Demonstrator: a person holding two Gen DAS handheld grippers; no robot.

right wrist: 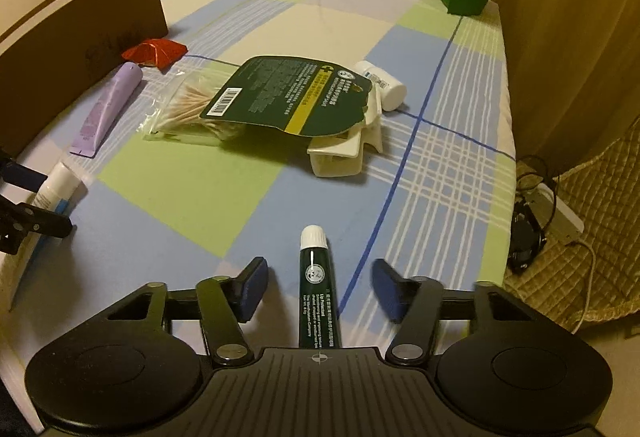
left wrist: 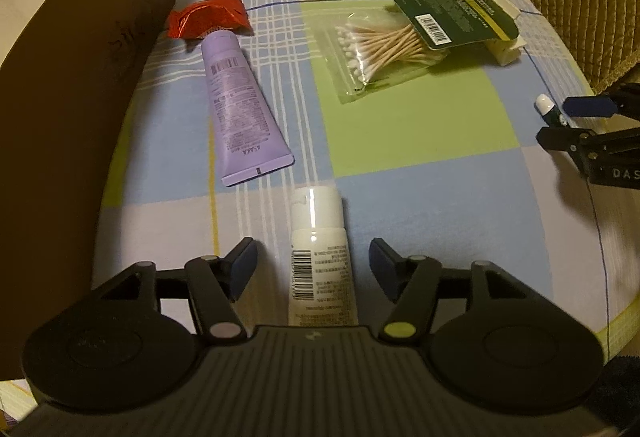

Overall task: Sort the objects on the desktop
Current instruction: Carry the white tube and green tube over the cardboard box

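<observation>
At lower centre, a white bottle is straddled by the wide left claw, a green tube by the wide right claw; whether pickup or release is undecidable.

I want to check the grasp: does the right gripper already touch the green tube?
Apart. The right wrist view shows the right gripper open, with tablecloth visible between each blue pad and the green tube.
</observation>
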